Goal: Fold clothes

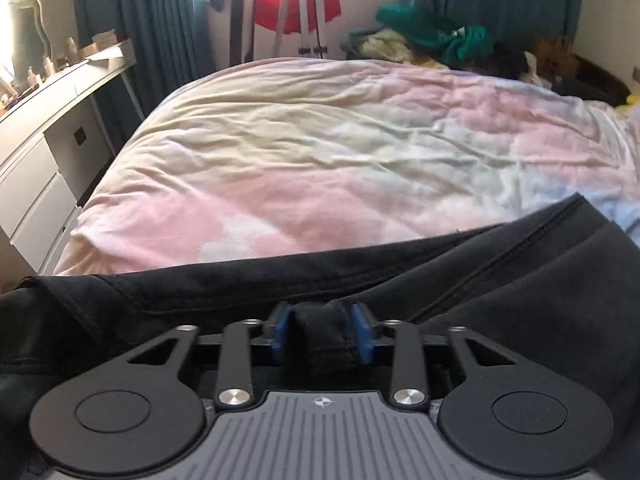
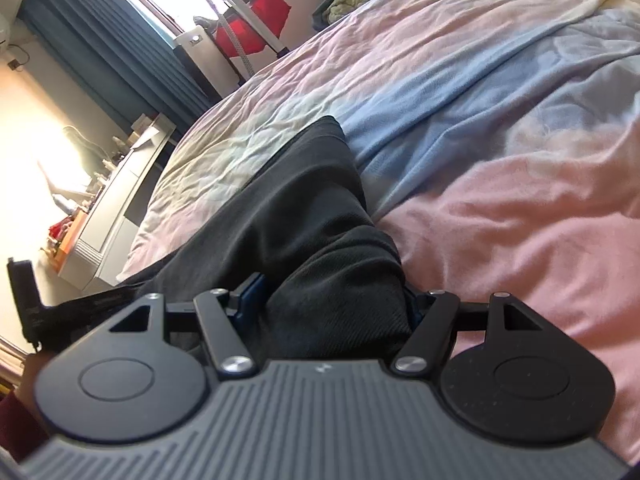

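1. Left wrist view: the left gripper [image 1: 321, 330] pinches a fold of the black garment [image 1: 440, 280], blue pads [image 1: 362, 334] closed against it; cloth runs off-frame over the pastel bedspread [image 1: 320, 152].
2. Right wrist view: the right gripper [image 2: 332, 300] clamps bunched black garment [image 2: 304, 208]; its right pad is hidden.

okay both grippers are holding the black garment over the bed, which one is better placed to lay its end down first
Probably the right gripper. It grips a thick bunch of the black garment low beside the bed cover. The left gripper pinches only a small fold at the near edge.
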